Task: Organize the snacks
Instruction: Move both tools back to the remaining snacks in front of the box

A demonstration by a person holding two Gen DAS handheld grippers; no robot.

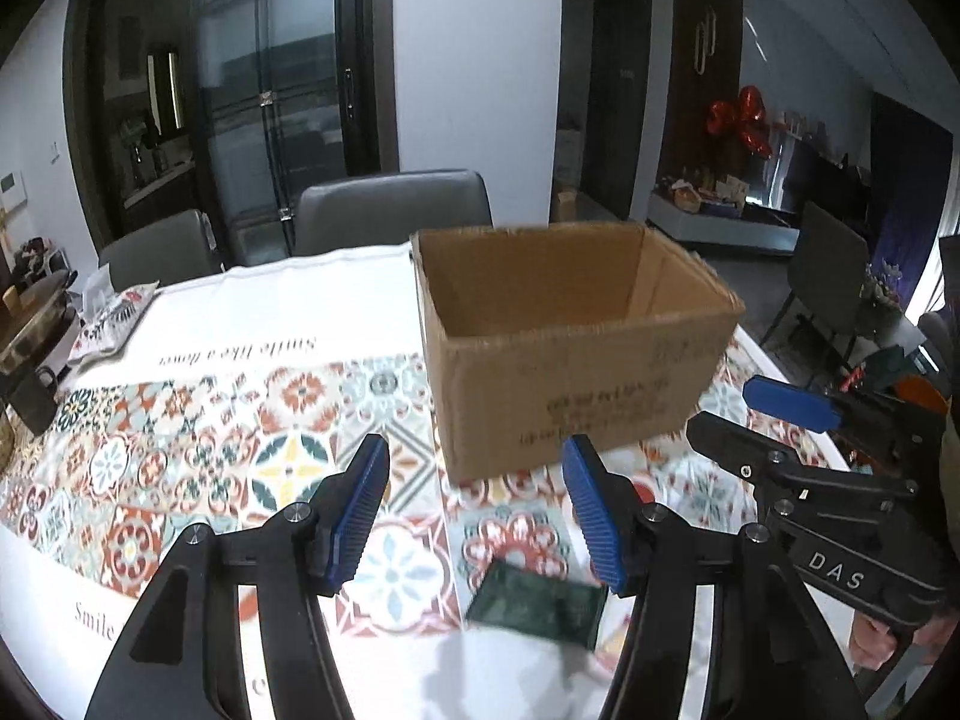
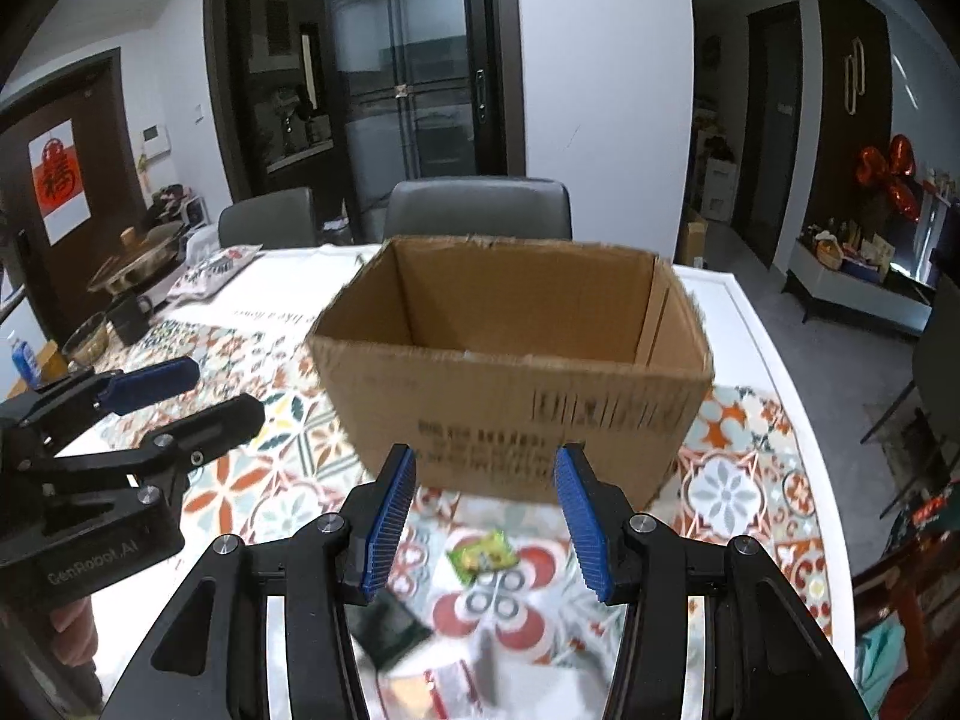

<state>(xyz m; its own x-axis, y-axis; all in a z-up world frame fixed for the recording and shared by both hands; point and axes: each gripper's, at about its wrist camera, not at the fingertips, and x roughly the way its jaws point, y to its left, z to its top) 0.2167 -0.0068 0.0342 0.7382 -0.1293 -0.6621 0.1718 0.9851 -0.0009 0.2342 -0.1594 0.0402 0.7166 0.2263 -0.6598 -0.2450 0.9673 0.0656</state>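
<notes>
At the far left of the bench [image 2: 756,324], past the patterned tile-print cloth [image 1: 198,420], you have clutter that is not part of the job: a dark mug [image 2: 129,312], a small bowl [image 2: 87,339] and a patterned pouch [image 1: 111,318].

Your left tongs [image 1: 474,516] hang above the cloth, spread wide, holding nothing. Just below and between their blue ribbed pads [image 1: 357,516] lies a flat dark green snack packet [image 1: 537,600], blurred, resting on the cloth near the front edge.

In the middle stands the open brown cardboard box [image 1: 570,360], upright, flaps gone, just beyond both tongs. What shows of its inside looks bare, though the near wall hides most of the floor, so you cannot be sure nothing is in it. By that, the sorting seems barely begun.

Your right tongs [image 2: 486,516] hover in front of the box's near wall, also wide open and empty. Under them sits a small yellow-green wrapped snack [image 2: 483,555], with a dark packet [image 2: 387,624] to its left and more blurred wrappers [image 2: 456,678] at the bottom edge.

All these snacks are yet to go in the box. The two tongs sit close together, so watch they do not clash. Two grey chairs [image 2: 477,207] stand behind the bench, well clear.
</notes>
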